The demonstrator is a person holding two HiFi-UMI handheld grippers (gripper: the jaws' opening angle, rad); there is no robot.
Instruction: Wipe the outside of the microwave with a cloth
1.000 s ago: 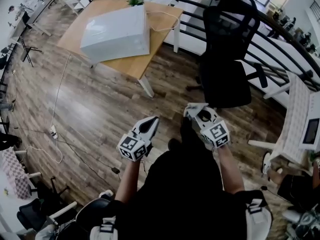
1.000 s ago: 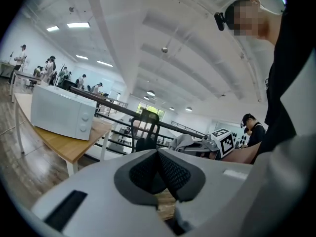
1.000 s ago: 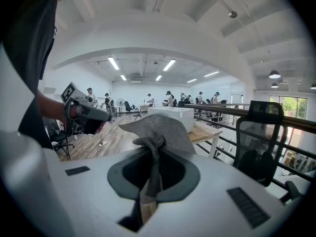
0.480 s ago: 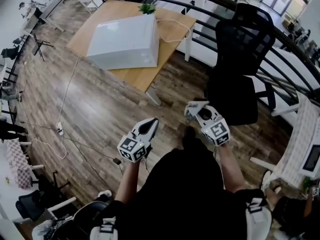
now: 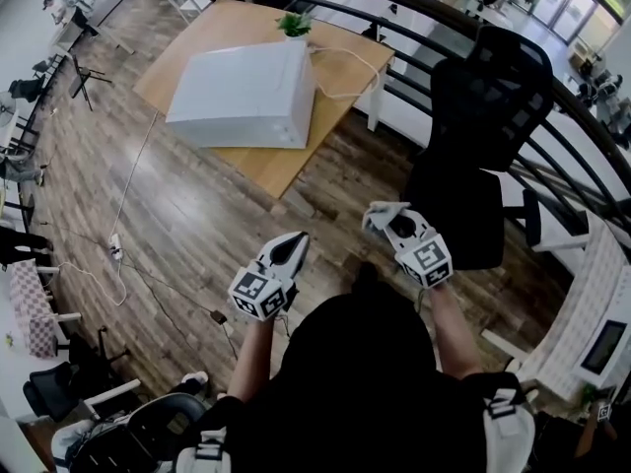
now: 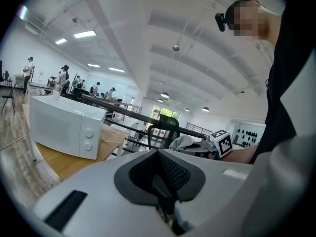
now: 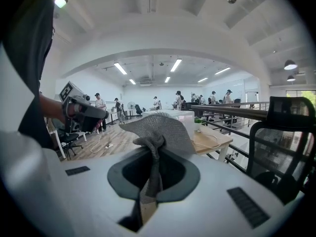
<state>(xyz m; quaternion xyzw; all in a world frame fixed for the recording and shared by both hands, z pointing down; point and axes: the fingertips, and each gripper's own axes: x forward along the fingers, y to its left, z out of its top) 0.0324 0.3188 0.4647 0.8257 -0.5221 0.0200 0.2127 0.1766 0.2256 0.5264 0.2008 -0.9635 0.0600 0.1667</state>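
Approach: right gripper (image 5: 387,225) clamped on the cloth (image 7: 162,126), left gripper (image 5: 295,245) closed and empty, both well short of the microwave (image 5: 246,97) on its table (image 5: 286,163); ideally present the cloth flat to its nearest wall.

The microwave (image 5: 242,95) is sitting on the table (image 5: 212,28) in the head view's upper left, with a plant (image 5: 294,25) standing just behind it. The chair (image 5: 483,116) is standing at upper right. At lower centre, the left gripper (image 5: 294,242) is hovering left of the right gripper (image 5: 387,221), which is pinching the cloth (image 5: 375,211).
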